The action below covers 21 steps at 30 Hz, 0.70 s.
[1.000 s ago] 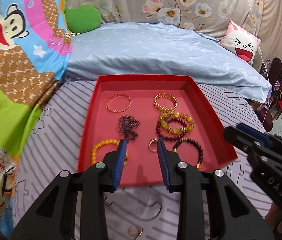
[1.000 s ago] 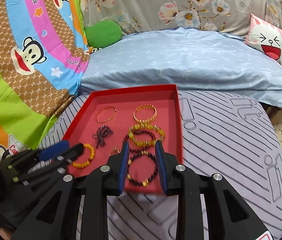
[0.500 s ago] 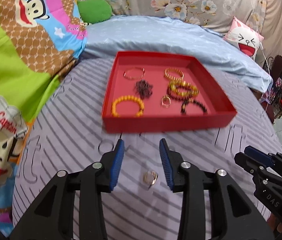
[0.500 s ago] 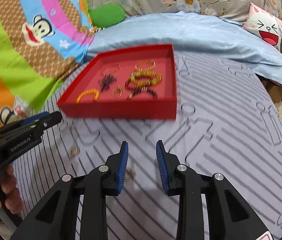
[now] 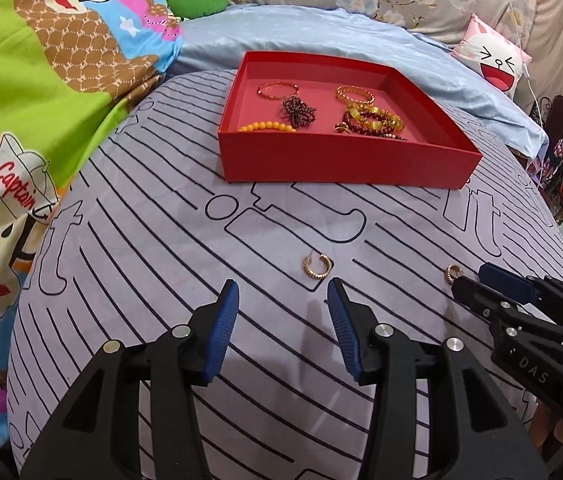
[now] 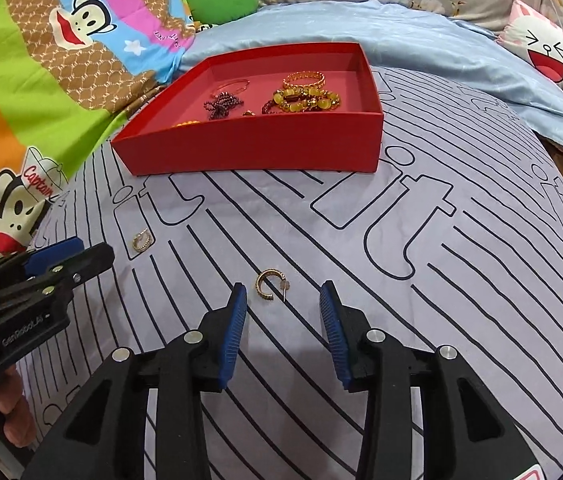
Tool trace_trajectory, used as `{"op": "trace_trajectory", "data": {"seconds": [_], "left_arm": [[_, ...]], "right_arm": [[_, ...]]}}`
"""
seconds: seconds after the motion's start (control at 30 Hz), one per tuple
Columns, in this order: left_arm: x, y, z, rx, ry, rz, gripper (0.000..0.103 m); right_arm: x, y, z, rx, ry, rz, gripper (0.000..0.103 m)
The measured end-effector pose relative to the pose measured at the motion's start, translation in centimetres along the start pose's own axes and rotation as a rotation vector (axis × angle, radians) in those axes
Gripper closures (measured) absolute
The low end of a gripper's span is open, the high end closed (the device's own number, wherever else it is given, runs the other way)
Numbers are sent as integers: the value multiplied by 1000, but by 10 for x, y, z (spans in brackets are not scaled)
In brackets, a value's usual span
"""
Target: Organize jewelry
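Two gold hoop earrings lie loose on the striped sheet, the red tray (image 5: pixel 345 164) of bracelets at twelve o'clock beyond them. We've got one earring (image 5: pixel 316 266) just ahead of our left gripper (image 5: pixel 283 300), the other earring (image 6: pixel 269 285) just ahead of our right gripper (image 6: pixel 283 300). Both tongs gape wide, holding nothing, touching nothing. We reckon the trick is going low, straddling each hoop and closing gently.
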<state>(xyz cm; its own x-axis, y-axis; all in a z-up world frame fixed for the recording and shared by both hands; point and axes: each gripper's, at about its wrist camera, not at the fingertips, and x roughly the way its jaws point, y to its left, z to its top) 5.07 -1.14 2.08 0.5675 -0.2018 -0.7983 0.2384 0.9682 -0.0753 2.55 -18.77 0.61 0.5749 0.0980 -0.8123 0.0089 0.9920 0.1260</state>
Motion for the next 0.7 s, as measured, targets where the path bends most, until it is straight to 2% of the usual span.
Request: {"op": "trace_trajectory", "data": {"seconds": [0.2, 0.3, 0.4, 0.7], "left_arm": [[2, -2, 0, 1, 4, -3, 59], [4, -3, 1, 0, 8, -5, 59], [5, -4, 1, 1, 11, -11, 59], [15, -12, 6, 15, 20, -26, 59]], "right_arm": [[7, 6, 3, -31, -4, -27, 65], [9, 10, 3, -55, -9, -49, 72], [9, 12, 2, -75, -14, -62, 85], [6, 6, 2, -32, -4, -35, 86]]}}
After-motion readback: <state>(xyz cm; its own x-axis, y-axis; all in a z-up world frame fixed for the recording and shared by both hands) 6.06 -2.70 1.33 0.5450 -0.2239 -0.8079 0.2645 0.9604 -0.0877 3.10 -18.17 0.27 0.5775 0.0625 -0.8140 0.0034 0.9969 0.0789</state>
